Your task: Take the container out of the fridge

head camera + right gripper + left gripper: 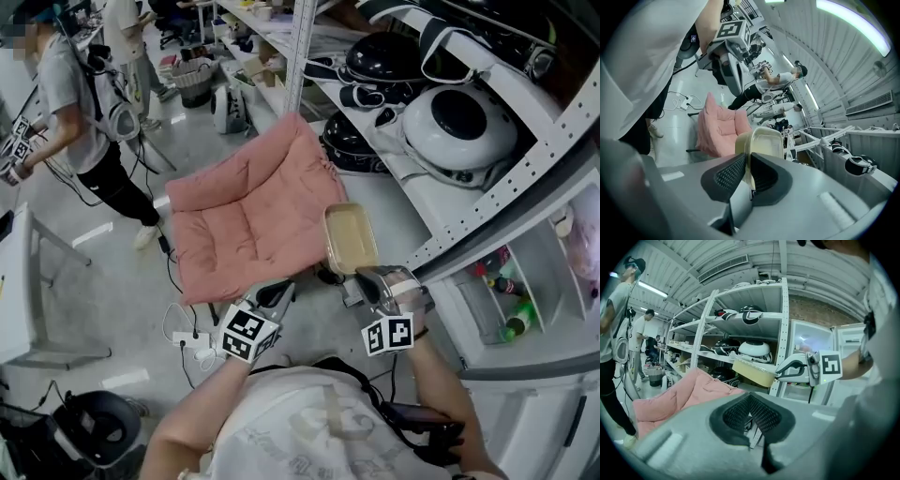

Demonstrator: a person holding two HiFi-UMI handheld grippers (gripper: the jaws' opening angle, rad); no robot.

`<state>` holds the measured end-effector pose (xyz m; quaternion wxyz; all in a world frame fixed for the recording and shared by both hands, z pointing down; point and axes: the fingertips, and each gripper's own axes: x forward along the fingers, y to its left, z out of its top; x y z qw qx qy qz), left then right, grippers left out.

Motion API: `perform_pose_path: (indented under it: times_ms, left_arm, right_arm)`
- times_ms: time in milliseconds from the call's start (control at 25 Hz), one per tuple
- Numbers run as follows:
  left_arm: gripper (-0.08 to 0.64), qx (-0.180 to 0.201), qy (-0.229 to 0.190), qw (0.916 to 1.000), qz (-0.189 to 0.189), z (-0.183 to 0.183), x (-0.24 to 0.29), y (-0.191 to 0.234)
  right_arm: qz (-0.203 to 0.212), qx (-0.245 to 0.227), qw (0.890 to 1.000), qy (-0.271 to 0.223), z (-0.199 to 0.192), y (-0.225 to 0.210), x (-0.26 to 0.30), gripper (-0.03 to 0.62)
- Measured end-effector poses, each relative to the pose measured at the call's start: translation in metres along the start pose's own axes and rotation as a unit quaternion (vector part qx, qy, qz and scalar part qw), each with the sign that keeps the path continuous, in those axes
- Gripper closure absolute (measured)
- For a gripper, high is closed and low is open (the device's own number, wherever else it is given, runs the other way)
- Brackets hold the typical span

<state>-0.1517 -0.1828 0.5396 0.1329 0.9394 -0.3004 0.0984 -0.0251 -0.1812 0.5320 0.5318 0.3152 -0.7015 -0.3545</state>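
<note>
Holding the beige container (350, 236) by its rim in our right gripper (364, 275) — jaws clamped on it — we have it out beside the open fridge (473, 328), above the floor near the pink cushion (244, 206), while our left gripper (284, 289) is closed on nothing.

I count two grippers, my left gripper (278, 292) and my right gripper (364, 276), one beige container (351, 237), one pink cushion (246, 208), one green bottle (518, 320), and two other people: a person in grey (77, 94) and a person farther back (124, 36).

Shelf rack (525, 178) right, pink cushion (244, 211) ahead
</note>
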Motion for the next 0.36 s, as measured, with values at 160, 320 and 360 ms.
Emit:
perform_pose_path:
  times_ms: [160,320,360]
  left_arm:
    - [0.557,0.003,0.005,0.9999,-0.008,-0.001,0.008,-0.004]
    - [0.557,0.005,0.007,0.9999,-0.012,0.002,0.018,-0.009]
    - [0.557,0.005,0.007,0.9999,-0.013,0.002,0.021,-0.010]
  right_arm:
    - [0.003,0.001,1.000,-0.001,-0.006,0.003,0.001,0.548]
    - [0.007,0.001,1.000,0.002,-0.014,0.002,-0.001,0.548]
    - [0.009,0.001,1.000,0.002,-0.016,0.002,-0.002,0.548]
